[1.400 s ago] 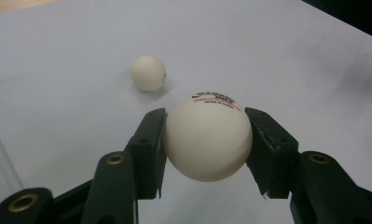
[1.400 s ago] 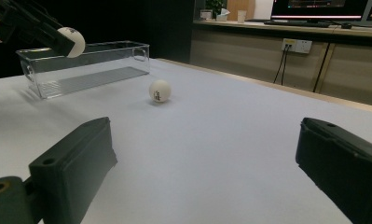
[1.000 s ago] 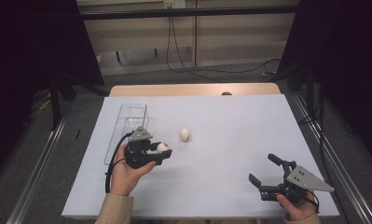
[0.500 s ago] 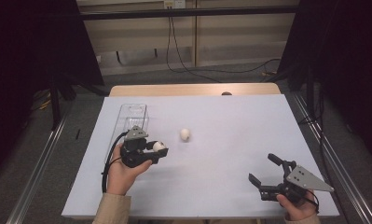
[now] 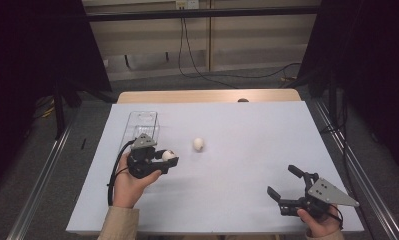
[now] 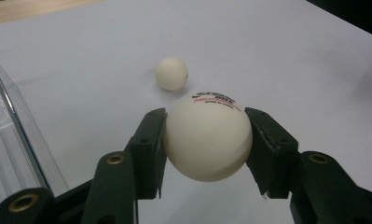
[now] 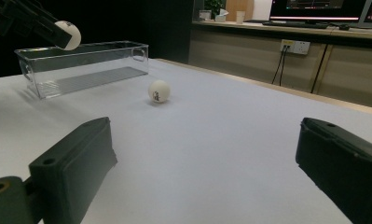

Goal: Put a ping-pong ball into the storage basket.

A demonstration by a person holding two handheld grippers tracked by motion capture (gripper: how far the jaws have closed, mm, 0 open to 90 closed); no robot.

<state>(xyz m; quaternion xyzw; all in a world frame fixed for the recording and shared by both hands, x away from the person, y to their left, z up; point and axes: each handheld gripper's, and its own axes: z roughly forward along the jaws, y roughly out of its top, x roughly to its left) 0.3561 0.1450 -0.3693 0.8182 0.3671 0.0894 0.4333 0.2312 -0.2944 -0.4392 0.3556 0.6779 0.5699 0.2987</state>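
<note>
Second white ball (image 5: 198, 144) on the table (image 5: 247, 150), near clear tray (image 5: 143, 121).

**White-covered table with a clear bin and one loose ball**

A rectangular table (image 5: 247, 150) fills the middle of the high view, its top covered by a plain white sheet. A strip of bare light wood shows along its far edge, at the upper centre of the frame. Left of centre, a clear plastic bin (image 5: 143, 125) lies on the sheet, long and narrow. Just right of it, near the centre, a white ping-pong ball (image 5: 199, 144) rests on the sheet, apart from the bin.
</note>
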